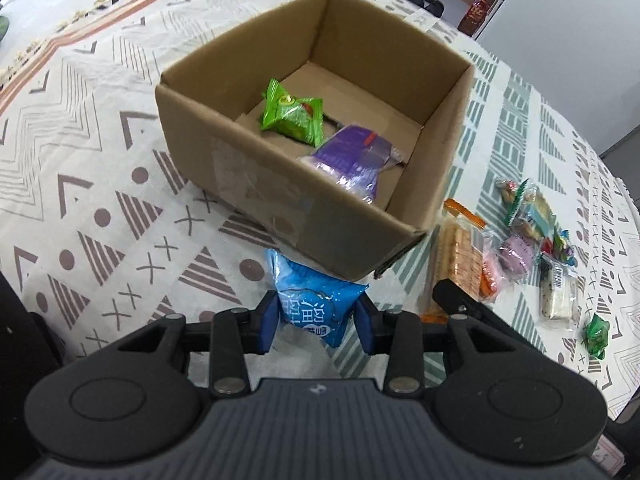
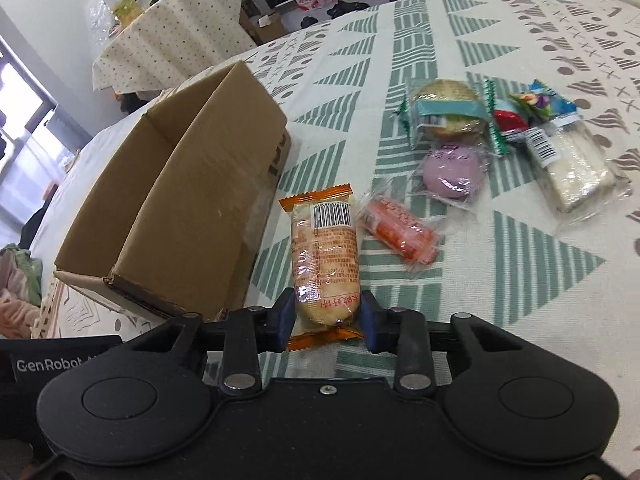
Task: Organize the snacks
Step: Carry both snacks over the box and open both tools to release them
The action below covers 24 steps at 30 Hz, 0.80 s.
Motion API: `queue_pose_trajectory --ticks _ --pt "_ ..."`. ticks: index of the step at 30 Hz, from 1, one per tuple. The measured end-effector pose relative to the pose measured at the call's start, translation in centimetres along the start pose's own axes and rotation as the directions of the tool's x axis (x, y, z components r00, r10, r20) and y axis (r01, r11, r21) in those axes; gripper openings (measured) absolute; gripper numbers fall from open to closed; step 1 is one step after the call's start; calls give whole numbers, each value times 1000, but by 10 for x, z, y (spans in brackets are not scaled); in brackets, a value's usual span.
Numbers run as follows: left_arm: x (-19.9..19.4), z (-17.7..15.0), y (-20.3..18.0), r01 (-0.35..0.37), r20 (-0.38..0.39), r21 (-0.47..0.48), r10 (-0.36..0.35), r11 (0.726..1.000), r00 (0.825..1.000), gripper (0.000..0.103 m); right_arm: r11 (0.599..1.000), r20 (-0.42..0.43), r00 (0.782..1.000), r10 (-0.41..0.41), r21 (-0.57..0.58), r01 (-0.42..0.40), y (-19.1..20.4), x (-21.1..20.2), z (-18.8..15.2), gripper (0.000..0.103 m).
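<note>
Left gripper [image 1: 316,322] jaws clamp blue packet [image 1: 310,294] | right gripper [image 2: 326,318] jaws clamp orange-ended cracker pack [image 2: 325,258]

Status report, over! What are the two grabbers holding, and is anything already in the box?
Left gripper shut on blue snack packet. Right gripper around orange cracker pack. Cardboard box holds green packet, purple packet. Nothing blocking.

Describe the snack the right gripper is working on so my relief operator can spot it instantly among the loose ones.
Start at the open brown cardboard box on the patterned tablecloth. Just beside its near corner, between the right gripper's blue pads, is the long clear packet of pale rice crackers. Only it has crimped orange ends and a barcode; its neighbour is a shorter orange-red packet.
</note>
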<state>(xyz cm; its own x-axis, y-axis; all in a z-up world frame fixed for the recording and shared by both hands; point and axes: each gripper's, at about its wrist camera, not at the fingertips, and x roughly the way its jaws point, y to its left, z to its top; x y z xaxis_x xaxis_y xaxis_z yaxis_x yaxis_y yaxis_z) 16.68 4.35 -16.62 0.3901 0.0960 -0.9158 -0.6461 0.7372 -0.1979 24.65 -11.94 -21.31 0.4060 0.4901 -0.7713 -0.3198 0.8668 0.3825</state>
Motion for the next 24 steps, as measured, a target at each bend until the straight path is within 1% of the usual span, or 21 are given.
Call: queue_pose_trajectory --ticks 4,11,18,24 --pt "-13 -3 -6 7 34 15 -7 1000 999 39 998 36 999 28 52 -30 -7 -16 2 33" --pt "-37 -2 -11 4 97 29 -7 1000 995 39 987 93 990 105 114 -115 -14 -36 4 33" --pt "-60 1 -13 6 159 42 -13 999 987 39 971 179 969 168 141 -194 -15 -55 9 33" --pt "-77 3 -10 13 198 46 -22 999 980 39 954 249 941 228 136 -267 -11 -70 13 33"
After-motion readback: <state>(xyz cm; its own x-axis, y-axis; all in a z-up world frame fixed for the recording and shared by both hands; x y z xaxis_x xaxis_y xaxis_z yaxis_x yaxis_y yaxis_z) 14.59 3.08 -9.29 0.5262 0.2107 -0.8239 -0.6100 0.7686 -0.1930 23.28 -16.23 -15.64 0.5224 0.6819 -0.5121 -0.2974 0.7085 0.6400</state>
